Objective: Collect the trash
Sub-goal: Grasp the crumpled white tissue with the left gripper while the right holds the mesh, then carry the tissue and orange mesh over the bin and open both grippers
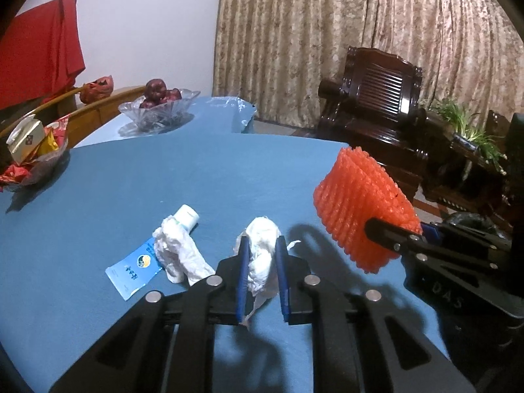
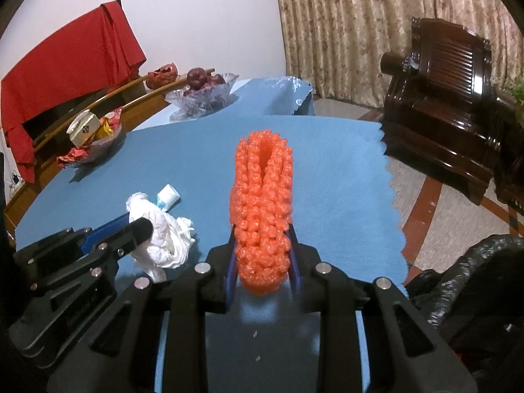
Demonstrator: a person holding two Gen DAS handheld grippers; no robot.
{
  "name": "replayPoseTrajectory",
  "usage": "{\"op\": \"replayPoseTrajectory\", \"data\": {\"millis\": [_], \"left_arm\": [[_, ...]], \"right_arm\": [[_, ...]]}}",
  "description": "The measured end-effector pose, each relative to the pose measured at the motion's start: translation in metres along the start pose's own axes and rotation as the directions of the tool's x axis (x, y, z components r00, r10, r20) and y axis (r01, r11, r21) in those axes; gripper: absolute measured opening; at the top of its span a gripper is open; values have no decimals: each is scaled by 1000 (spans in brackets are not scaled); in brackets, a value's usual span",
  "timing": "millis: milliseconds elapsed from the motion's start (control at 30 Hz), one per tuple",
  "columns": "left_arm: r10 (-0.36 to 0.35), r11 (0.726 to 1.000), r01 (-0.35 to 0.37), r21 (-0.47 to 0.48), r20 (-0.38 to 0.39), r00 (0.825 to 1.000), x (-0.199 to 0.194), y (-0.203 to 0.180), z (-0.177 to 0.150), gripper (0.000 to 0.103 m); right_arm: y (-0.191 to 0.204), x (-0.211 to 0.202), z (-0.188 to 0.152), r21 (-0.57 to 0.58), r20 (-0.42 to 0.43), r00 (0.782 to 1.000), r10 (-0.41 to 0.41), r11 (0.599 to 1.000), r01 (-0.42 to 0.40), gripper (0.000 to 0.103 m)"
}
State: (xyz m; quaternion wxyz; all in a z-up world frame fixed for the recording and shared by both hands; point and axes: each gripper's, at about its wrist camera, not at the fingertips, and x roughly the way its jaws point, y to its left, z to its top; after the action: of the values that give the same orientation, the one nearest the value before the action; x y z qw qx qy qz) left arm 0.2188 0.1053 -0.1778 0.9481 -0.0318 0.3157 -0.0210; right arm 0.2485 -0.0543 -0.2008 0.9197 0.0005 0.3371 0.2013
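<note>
My left gripper [image 1: 262, 245] is shut on a crumpled white tissue [image 1: 262, 249] just above the blue tablecloth [image 1: 131, 190]. A second crumpled tissue [image 1: 178, 249] lies to its left across a flattened blue-and-white tube [image 1: 134, 267] with a white cap. My right gripper [image 2: 262, 239] is shut on an orange foam fruit net [image 2: 262, 203] and holds it above the table; it shows at the right in the left wrist view [image 1: 363, 209]. The left gripper with its tissue [image 2: 163, 239] shows at the left in the right wrist view.
A glass bowl of red apples [image 1: 159, 106] and a dish of snack packets [image 1: 32, 154] stand at the table's far left. A black trash bag [image 2: 475, 278] sits off the table's right edge. A dark wooden armchair [image 1: 376, 104] stands beyond.
</note>
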Motion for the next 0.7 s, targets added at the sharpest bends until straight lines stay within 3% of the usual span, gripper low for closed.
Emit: {"op": "replayPoseTrajectory", "data": {"millis": [700], "left_arm": [[-25,1000,25,2,54,998,-76,-22,18,16]], "right_arm": [[-1,-110,-1,-5,82,997,-10,1000,11,25]]}}
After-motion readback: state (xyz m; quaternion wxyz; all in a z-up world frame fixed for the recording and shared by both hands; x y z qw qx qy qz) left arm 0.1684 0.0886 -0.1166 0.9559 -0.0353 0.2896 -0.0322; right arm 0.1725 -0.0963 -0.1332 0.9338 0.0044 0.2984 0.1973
